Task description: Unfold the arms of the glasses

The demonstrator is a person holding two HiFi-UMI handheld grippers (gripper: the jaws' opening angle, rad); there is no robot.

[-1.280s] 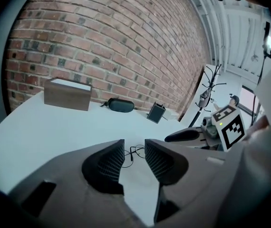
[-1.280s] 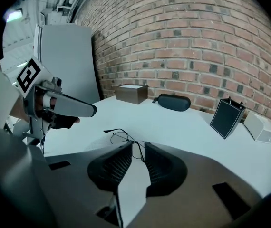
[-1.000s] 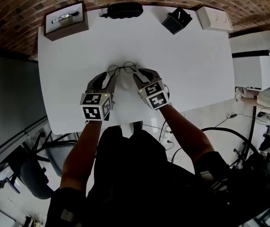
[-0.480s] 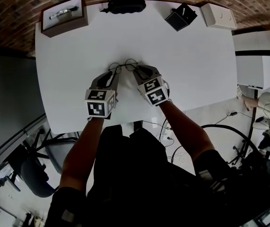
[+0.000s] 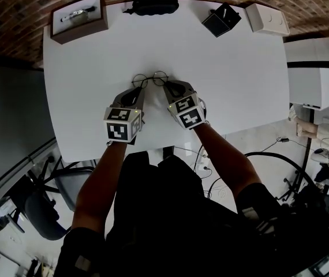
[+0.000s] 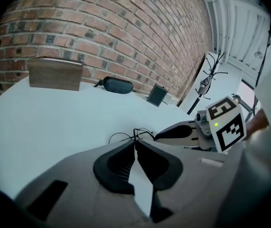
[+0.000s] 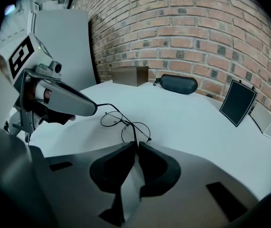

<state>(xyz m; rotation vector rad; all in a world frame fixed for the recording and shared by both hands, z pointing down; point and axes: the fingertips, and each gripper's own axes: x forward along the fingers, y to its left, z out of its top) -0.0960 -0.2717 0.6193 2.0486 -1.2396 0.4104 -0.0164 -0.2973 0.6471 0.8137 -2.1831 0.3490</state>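
Thin round wire glasses (image 5: 150, 78) lie near the middle of the white table (image 5: 222, 85). My left gripper (image 5: 137, 88) holds their left end and my right gripper (image 5: 167, 86) their right end. In the left gripper view the jaws have just been closing, and the left gripper (image 6: 135, 143) now pinches a thin wire arm of the glasses (image 6: 142, 130). The right gripper view shows the same: the right gripper (image 7: 136, 144), its jaws just closed, pinches the other arm, with the lenses (image 7: 134, 129) just beyond its tips.
Along the table's far edge, by the brick wall, stand a brown wooden box (image 5: 78, 17), a black glasses case (image 5: 153, 6), a small black panel (image 5: 221, 21) and a white box (image 5: 267, 21). The table's near edge runs just behind both grippers.
Both grippers have closed their jaws onto the glasses' arms. The left gripper edged forward and down toward the frame's left end; the right one stayed put.
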